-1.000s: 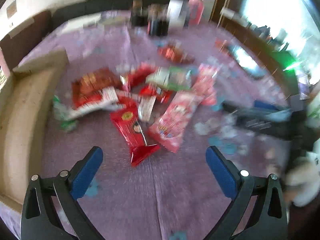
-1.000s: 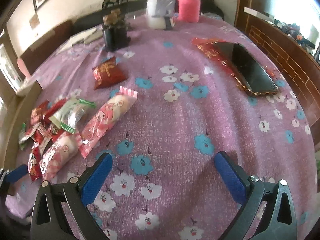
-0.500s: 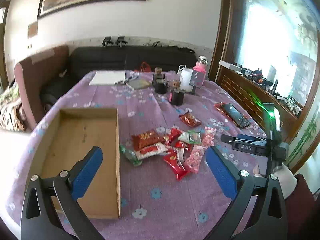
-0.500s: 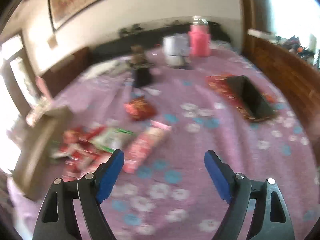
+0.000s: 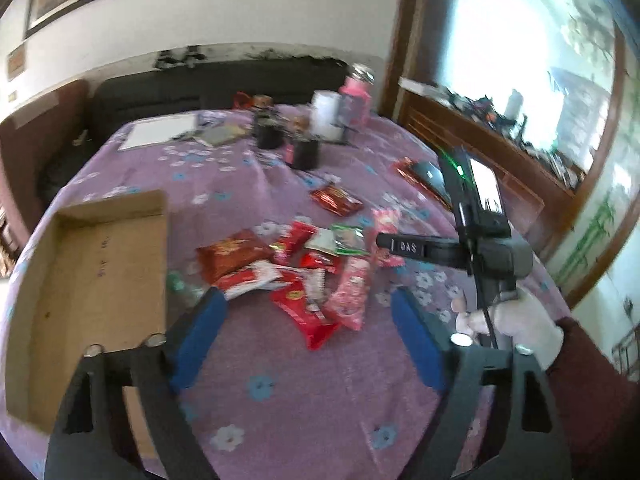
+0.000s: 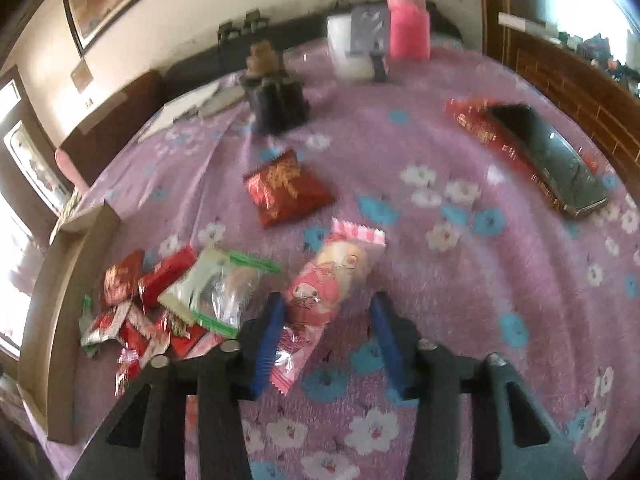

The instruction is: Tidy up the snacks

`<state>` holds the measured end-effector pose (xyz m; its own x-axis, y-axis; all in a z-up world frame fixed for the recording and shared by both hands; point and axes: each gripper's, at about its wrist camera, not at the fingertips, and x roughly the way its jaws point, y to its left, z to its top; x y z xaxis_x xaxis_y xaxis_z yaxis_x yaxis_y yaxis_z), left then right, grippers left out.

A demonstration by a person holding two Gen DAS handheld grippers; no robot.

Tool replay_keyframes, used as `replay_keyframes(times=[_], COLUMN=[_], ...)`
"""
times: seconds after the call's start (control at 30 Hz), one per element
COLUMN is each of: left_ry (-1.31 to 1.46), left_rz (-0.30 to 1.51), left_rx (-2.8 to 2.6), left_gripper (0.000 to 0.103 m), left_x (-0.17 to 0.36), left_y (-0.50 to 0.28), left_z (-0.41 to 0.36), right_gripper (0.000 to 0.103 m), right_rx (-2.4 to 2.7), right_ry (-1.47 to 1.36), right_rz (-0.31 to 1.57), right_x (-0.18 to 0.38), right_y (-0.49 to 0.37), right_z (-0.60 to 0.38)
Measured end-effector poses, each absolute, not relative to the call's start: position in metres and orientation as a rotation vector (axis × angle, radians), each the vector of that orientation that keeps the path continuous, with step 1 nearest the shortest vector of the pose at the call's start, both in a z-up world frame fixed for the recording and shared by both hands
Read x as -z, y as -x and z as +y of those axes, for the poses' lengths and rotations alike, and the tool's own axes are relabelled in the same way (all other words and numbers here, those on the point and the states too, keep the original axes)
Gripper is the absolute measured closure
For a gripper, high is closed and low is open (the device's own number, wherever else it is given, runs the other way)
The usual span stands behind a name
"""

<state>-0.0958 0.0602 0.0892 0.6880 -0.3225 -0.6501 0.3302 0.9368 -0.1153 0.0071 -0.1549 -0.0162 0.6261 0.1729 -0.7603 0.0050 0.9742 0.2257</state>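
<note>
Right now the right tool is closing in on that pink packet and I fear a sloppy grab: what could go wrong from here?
1. The right tool is open around the pink packet, nearer one finger; closing may catch only the crinkly wrapper, so it could slip.
2. The green-edged packet lies close beside it and might get dragged.
3. The cardboard box sits past the snack pile; a low carry could scatter it.

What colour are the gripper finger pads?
Blue pads on black gripper frames; clearest in the right wrist view.
</note>
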Motion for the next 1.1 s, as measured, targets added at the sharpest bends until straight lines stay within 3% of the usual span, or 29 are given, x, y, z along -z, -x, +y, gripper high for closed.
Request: replay_keyframes(times=[0.23,0.3,0.33,0.6,0.63,0.67,0.7,1.1], left_ry=[-0.121,-0.154,-0.165,-0.269,-0.278,-0.291,-0.294,-0.075], left_rz=[0.802,0.827,0.846,0.896,0.902,0.907,0.914,0.826], left_rx=[0.462,0.488,0.503,0.467,0.463,0.446,0.439,0.501], left_gripper=[0.024,0.044,0.047,0.051,0.057,0.079,0.083,0.085], left_x=[-0.063,-0.055,-0.051,-0.022,-0.019,-0.017,-0.016,-0.067], left_y=[0.073,0.064,0.059,0.039,0.037,0.038,0.037,0.079], left_z=[0.005,-0.007,-0.013,-0.037,-0.039,-0.039,-0.038,0.005], right_gripper=[0.08,0.08,0.08,0.08,0.08,0.08,0.08,0.085], right_rx=[-0.053,-0.055,-0.057,-0.074,-0.072,-0.071,-0.07,-0.117], right_ry=[-0.264,-0.269,-0.269,-0.252,-0.249,-0.246,-0.245,-0.269], right_rz=[0.903,0.907,0.908,0.89,0.886,0.882,0.88,0.78], right_x=[0.016,0.015,0.015,0.016,0.017,0.017,0.017,-0.014], right_y=[0.012,0.019,0.021,0.031,0.032,0.033,0.033,0.081], right_z=[-0.2,-0.209,-0.213,-0.218,-0.217,-0.217,-0.217,-0.212])
